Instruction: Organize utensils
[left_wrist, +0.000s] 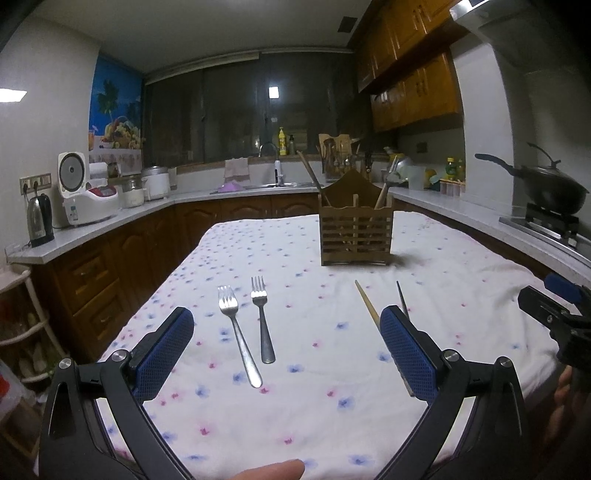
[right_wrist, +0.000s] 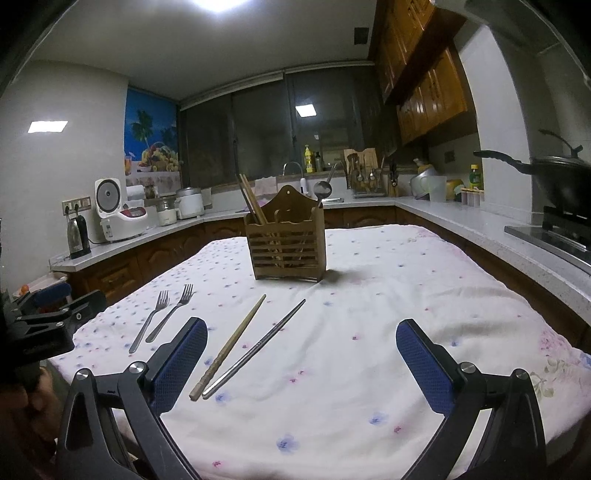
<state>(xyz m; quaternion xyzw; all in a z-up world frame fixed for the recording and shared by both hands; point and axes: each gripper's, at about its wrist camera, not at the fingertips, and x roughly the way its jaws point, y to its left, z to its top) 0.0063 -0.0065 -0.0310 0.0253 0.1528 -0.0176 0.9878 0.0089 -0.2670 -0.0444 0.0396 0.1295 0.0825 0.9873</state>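
Two steel forks lie side by side on the flowered tablecloth, a longer fork (left_wrist: 238, 334) and a shorter fork (left_wrist: 263, 319), seen too as a pair (right_wrist: 162, 317) at the left in the right wrist view. My left gripper (left_wrist: 286, 321) is open just before them, holding nothing. A wooden chopstick (right_wrist: 229, 347) and a steel chopstick (right_wrist: 258, 347) lie between the fingers' line of my right gripper (right_wrist: 301, 332), which is open and empty. A slatted wooden utensil holder (right_wrist: 288, 243) stands farther back, holding chopsticks and a spoon (right_wrist: 322, 190).
The table (right_wrist: 406, 295) is covered by a white cloth. Kitchen counters run around it, with a rice cooker (left_wrist: 86, 195) and kettle (left_wrist: 38, 221) at left. A wok (left_wrist: 550, 188) sits on the stove at right. A finger (left_wrist: 269, 470) shows at the bottom edge.
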